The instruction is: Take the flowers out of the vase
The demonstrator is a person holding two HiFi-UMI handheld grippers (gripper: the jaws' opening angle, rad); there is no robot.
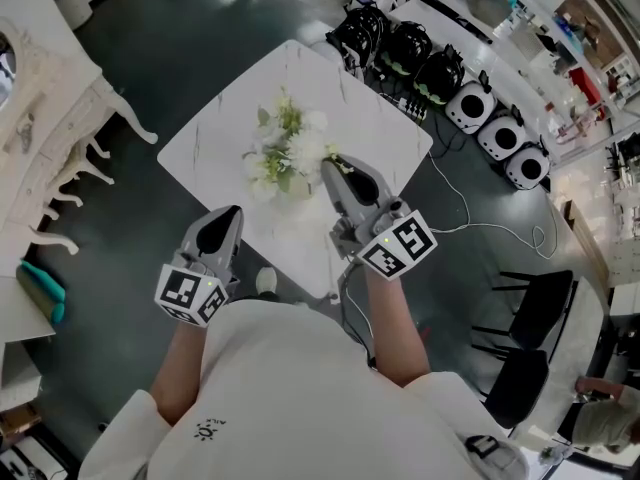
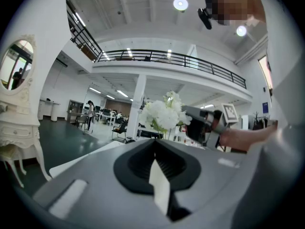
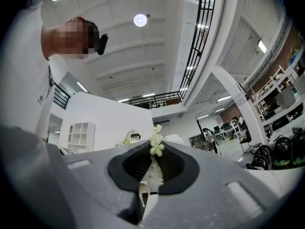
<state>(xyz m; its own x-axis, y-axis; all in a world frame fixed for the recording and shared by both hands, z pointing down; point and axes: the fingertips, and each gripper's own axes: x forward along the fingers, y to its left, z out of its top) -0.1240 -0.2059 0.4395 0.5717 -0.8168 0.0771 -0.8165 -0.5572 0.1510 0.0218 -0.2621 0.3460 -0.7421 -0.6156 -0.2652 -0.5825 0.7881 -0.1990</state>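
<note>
Between the right tongs (image 3: 150, 171), clamped, stands a flower sprig (image 3: 156, 146).

Bright even indoor light, ceiling lamps (image 2: 180, 4) glaring, dark bent fisheye edges, foreground soft.

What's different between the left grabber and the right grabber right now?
The right gripper pinches a small flower sprig; the left gripper has nothing between its jaws. The right gripper reaches into the white flowers over the table; the left gripper sits back by the table's near edge, apart from them. Both are grey, with jaws together and a marker cube.
</note>
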